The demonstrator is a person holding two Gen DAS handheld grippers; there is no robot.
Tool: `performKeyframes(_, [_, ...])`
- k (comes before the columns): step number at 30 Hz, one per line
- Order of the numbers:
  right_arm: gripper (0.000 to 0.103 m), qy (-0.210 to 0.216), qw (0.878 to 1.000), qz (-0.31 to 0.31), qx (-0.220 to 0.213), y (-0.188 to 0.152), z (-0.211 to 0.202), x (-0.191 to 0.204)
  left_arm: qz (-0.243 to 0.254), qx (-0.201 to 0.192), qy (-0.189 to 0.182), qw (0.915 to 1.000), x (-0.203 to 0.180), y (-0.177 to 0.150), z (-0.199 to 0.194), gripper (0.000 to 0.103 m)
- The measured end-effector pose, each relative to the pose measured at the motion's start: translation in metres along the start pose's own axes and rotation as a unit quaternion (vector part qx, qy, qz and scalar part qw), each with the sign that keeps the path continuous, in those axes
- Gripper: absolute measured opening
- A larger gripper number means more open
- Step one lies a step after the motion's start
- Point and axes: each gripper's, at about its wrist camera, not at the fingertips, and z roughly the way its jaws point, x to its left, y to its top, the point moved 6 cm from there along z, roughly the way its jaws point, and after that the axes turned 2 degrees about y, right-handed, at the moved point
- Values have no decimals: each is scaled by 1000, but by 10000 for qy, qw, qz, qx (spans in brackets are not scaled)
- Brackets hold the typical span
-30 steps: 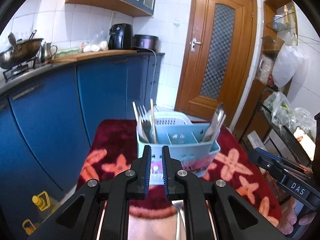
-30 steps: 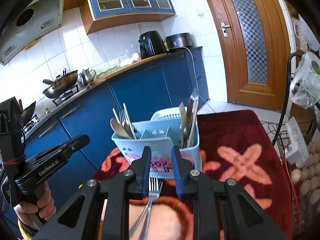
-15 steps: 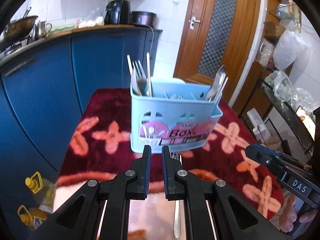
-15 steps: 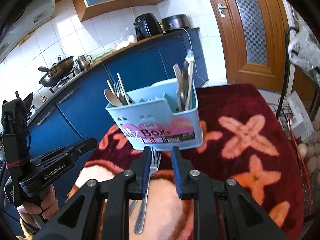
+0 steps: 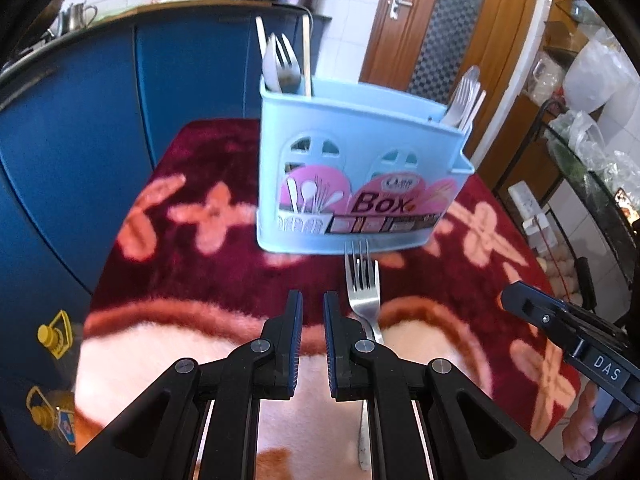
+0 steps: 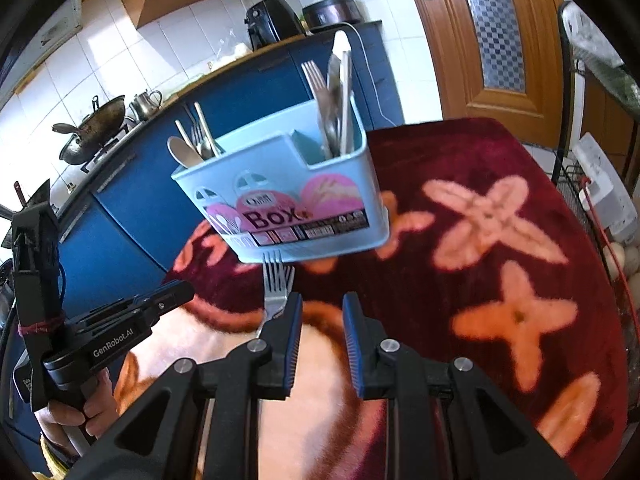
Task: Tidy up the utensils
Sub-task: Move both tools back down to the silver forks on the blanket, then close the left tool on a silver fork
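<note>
A light blue utensil box stands on a dark red flowered cloth. A spoon, a fork and chopsticks stick up from its left end, and more forks and spoons from its right end. A steel fork lies on the cloth in front of the box with its tines toward it; a second fork may lie under it. My left gripper hovers just left of the fork, with only a slit between its fingers and nothing in it. My right gripper hovers just right of the fork, slightly open and empty.
Blue kitchen cabinets run along the left, with oil bottles on the floor. A wooden door is behind the table. A wire rack with bags stands on the right, beside a white power strip.
Both grippers have sunk and tipped down toward the cloth. The box now fills more of each view, and the fork has come into sight in front of the fingers. Neither gripper's opening has changed.
</note>
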Motion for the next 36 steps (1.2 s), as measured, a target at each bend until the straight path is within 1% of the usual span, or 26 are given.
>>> performKeyframes(7, [23, -24, 9998, 39, 168, -7, 9, -5, -1, 395, -144, 9991, -4, -11, 19, 10])
performKeyframes(11, [23, -27, 9998, 55, 209, -10, 10, -7, 15, 466, -267, 9986, -10, -13, 29, 10])
performKeyframes(19, [23, -60, 9994, 138, 298, -14, 16, -15, -49, 321, -496, 9982, -19, 2, 55, 10])
performKeyframes(25, [23, -93, 9991, 224, 347, -15, 21, -25, -32, 254, -570, 9980, -24, 10, 72, 10])
performKeyframes(36, [23, -84, 9986, 301, 437, -16, 28, -31, -19, 109, -847, 9963, -31, 17, 82, 11])
